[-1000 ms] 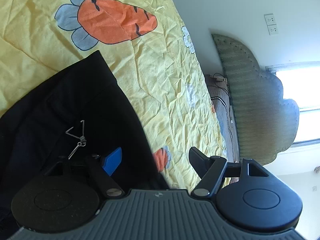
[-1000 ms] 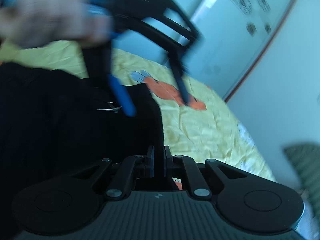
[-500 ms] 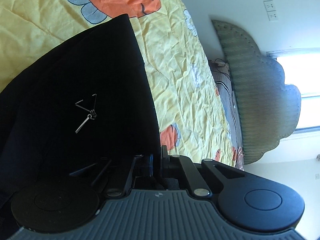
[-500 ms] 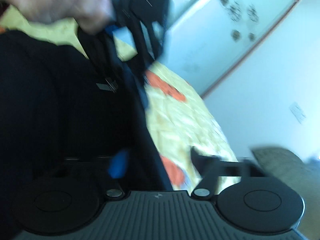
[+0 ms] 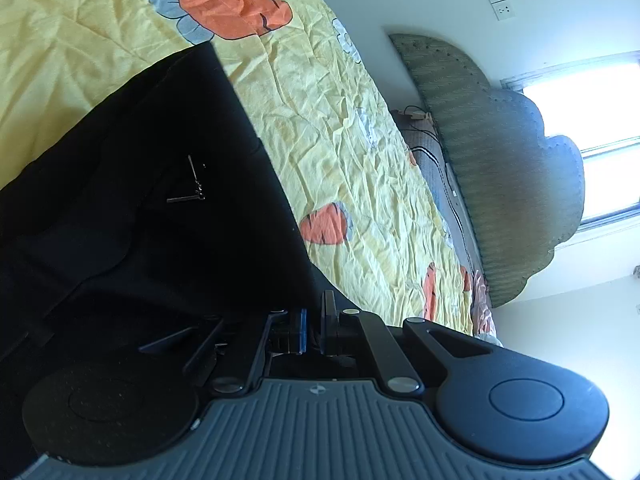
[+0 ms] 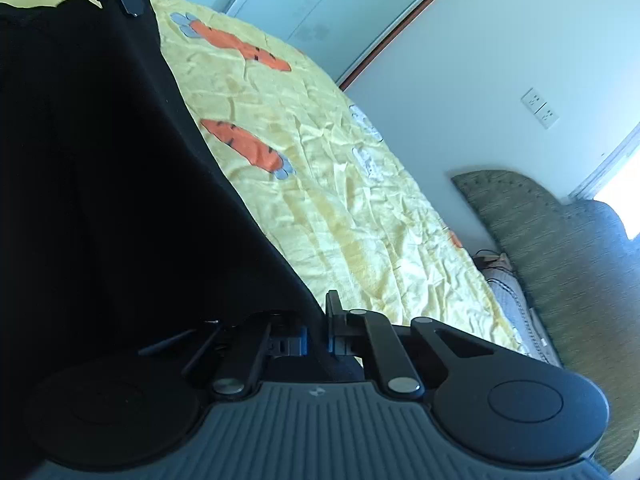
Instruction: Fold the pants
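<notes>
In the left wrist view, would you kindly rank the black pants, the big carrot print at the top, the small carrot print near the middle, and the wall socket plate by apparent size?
1. black pants, though nearness to the camera inflates them
2. big carrot print
3. small carrot print
4. wall socket plate

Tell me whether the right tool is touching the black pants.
Touching. The right wrist view shows the right tool with its jaws closed on the edge of the black pants, the dark cloth running down between them.
</notes>
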The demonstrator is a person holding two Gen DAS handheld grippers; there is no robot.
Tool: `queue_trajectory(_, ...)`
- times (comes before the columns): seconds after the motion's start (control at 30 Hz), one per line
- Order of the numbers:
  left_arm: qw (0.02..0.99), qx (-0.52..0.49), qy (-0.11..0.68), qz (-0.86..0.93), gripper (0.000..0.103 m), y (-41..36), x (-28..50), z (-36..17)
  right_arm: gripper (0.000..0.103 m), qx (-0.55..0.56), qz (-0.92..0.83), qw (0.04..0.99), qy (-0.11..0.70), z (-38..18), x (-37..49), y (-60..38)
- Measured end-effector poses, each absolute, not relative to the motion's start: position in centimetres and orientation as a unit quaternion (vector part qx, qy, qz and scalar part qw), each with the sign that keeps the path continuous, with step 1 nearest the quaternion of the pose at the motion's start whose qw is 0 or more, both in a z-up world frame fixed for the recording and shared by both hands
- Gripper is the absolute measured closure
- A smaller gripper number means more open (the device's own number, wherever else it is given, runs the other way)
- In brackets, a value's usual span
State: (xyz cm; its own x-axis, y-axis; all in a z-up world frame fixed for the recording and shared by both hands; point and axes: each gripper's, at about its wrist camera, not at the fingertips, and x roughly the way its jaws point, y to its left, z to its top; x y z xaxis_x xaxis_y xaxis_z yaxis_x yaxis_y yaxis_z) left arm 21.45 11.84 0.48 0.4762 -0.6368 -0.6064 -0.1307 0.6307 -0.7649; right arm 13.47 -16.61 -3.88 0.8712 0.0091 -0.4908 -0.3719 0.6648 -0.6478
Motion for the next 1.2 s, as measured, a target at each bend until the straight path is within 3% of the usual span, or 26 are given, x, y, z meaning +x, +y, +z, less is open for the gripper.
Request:
queue_trajectory(0.53, 0.788, -0.347, 0.463, -0.212, 0.100, 16.3, 12.1, 1.8, 0.096, -0.389, 0.112, 0.889, 0.214, -2.7, 0.0, -11.3)
queue_trajectory(0.83, 0.813, -0.253, 0.482, -0.210, 0.100, 16.5, 8.4, 0.1, 0.096, -0.378, 0.134, 0.882, 0.248, -4.8, -3.6, -9.4)
queue_trajectory(1.2, 0.818, -0.230, 0.495, -0.184, 0.099, 17.3, 7.5, -1.4, 0.096, -0.372, 0.151, 0.877, 0.263, -5.5, -5.3, -8.2)
